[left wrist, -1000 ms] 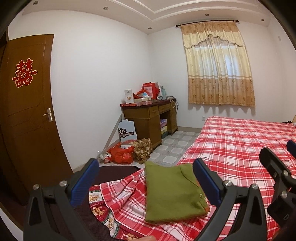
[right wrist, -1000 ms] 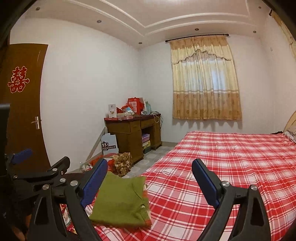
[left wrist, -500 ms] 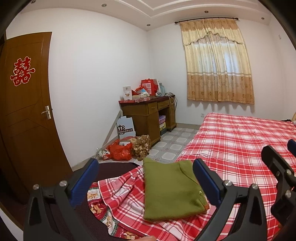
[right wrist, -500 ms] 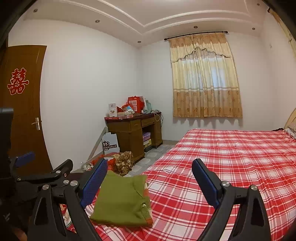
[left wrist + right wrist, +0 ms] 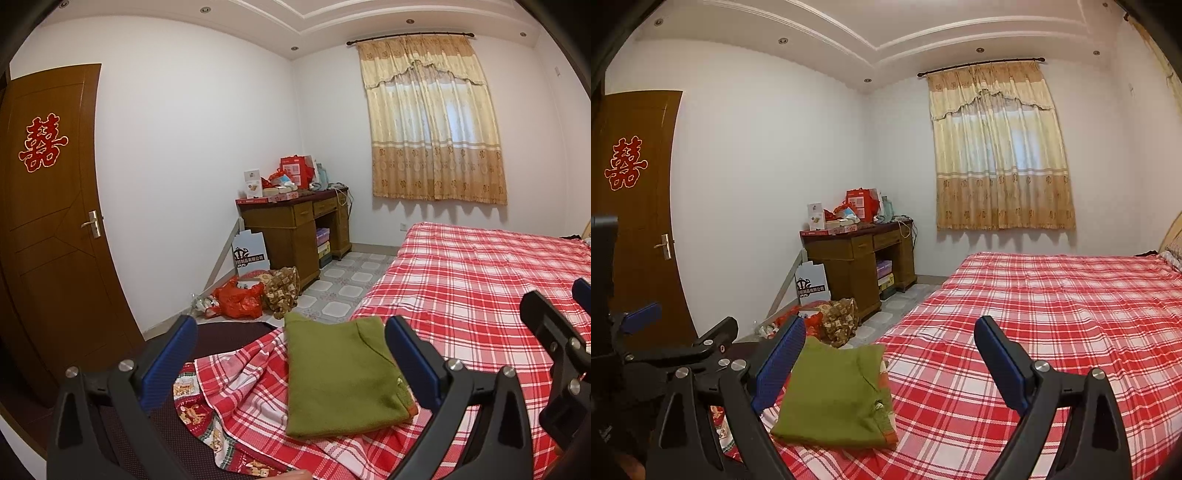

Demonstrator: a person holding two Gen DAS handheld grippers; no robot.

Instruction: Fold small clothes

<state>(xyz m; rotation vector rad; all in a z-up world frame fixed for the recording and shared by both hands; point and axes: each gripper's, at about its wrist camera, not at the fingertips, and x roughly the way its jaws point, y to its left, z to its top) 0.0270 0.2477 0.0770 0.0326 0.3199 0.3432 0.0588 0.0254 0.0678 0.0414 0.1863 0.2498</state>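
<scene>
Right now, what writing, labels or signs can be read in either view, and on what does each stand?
"囍": red paper cutout on the brown door.
White cardboard sign leaning beside the desk: a crown logo over a line of Chinese characters, too small to read.
Red box and white card on the desk: print too blurred to read.
Green folded garment: no text visible.

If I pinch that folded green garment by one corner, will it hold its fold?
Probably not: the green garment looks like soft knit, so the layers would likely droop open. It seems light. It lies on the loose plaid sheet, which may drag along if pushed.
</scene>
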